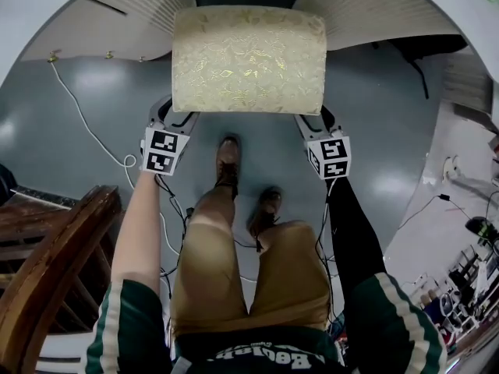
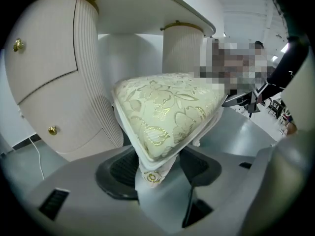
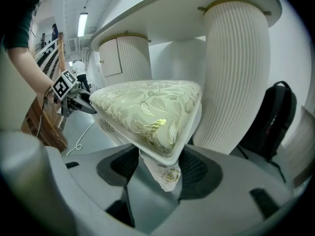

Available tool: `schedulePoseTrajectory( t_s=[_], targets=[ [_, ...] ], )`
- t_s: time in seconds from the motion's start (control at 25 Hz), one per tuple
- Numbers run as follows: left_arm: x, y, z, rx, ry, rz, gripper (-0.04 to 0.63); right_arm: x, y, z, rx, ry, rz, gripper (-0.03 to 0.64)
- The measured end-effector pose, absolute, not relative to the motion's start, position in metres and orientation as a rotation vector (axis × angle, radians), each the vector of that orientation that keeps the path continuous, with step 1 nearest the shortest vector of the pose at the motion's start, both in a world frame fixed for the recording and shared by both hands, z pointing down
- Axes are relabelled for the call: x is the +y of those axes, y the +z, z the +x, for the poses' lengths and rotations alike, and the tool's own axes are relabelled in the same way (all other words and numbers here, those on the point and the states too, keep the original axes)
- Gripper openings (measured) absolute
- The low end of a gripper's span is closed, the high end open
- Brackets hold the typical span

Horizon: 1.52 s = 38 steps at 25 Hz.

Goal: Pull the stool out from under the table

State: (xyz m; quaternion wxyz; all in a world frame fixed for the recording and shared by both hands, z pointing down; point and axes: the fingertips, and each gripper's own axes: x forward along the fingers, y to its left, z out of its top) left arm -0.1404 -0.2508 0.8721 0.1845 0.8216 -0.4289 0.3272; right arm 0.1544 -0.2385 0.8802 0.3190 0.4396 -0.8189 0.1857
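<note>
Both my arms reach forward and down, one on each side of my legs. My left forearm (image 1: 139,232) is bare and my right arm (image 1: 355,224) wears a black sleeve. The left gripper (image 1: 178,119) meets the near left corner of the stool (image 1: 248,57), and the right gripper (image 1: 310,121) meets its near right corner. Both are angled down towards the floor (image 1: 93,107).

In each gripper view the jaws stand wide and are clamped on a corner of the stool, with the seat's edge and the top of a leg pressed between the pads.

The stool stands on the grey floor just beyond my feet, and its far edge is at the rim of the white table (image 1: 132,6). Its seat is a rectangular cushion in pale cream cloth with a shiny gold leaf and flower pattern, set on a white frame. A small gold rosette (image 2: 151,177) marks the top of the white leg.

The table has fluted round pedestals with gold trim and small gold knobs. A black backpack (image 3: 268,122) leans on the right pedestal.

Each gripper carries a cube with black and white square markers. White lettering runs along my green shirt (image 1: 257,353), seen upside down, and I cannot read it
</note>
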Motion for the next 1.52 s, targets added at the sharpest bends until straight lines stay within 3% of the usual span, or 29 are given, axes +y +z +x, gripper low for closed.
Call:
schedulePoseTrajectory(
  t_s=[0.72,1.2,1.52],
  targets=[
    [-0.11,0.878,-0.133,-1.196,1.003,2.154,0.279,-0.107,0.882,0.164,-2.082,0.565,1.101,0.265],
    [-0.079,0.884,-0.141,-1.247,1.045,2.05,0.281,-0.073,0.884,0.164,-1.944,0.596,1.133,0.287],
    [-0.034,0.836,-0.138,-1.265,1.028,1.931,0.281,-0.05,0.813,0.179,-1.93,0.589,1.167,0.307]
  ],
)
